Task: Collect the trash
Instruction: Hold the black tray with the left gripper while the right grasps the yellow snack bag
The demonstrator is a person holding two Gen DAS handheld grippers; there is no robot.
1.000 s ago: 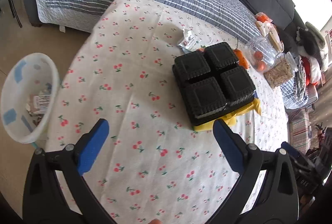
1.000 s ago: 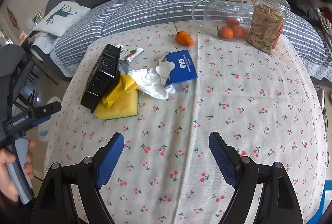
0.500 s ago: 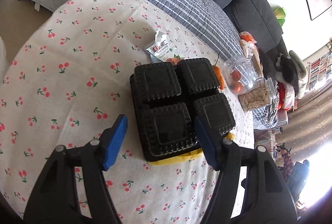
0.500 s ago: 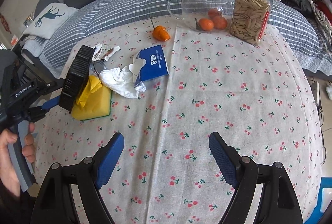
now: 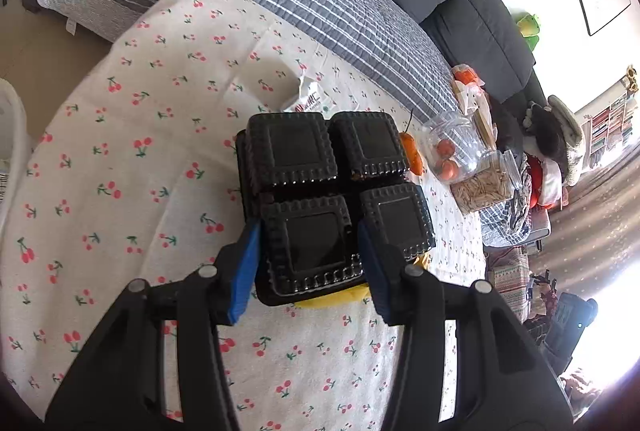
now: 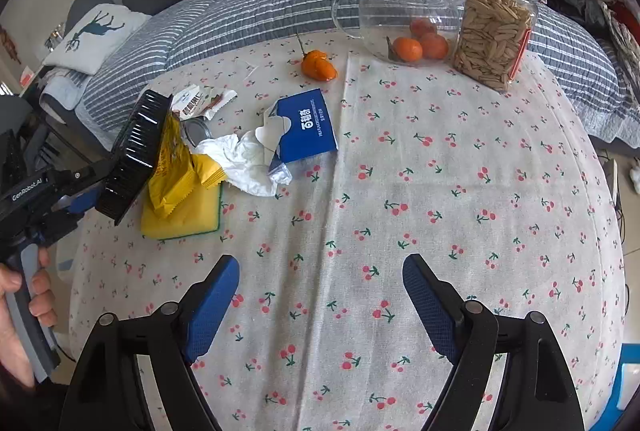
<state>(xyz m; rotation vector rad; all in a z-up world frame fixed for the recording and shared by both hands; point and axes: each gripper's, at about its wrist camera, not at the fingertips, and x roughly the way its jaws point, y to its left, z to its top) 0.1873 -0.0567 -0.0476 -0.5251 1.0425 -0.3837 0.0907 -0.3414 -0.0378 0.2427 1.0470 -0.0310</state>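
Already the left gripper (image 5: 308,255) has its jaws pinching one near pocket of the black four-pocket plastic tray (image 5: 332,199), tilted up off the bench (image 6: 400,191); the right gripper (image 6: 320,303) hangs spread, well apart.

Left wrist view sits close over the black tray (image 5: 320,191), facing the sofa; right wrist view looks across the desk (image 6: 400,211) from farther back, tray (image 6: 136,155) at left.

Left claw (image 5: 308,255) around black tray (image 5: 332,199)
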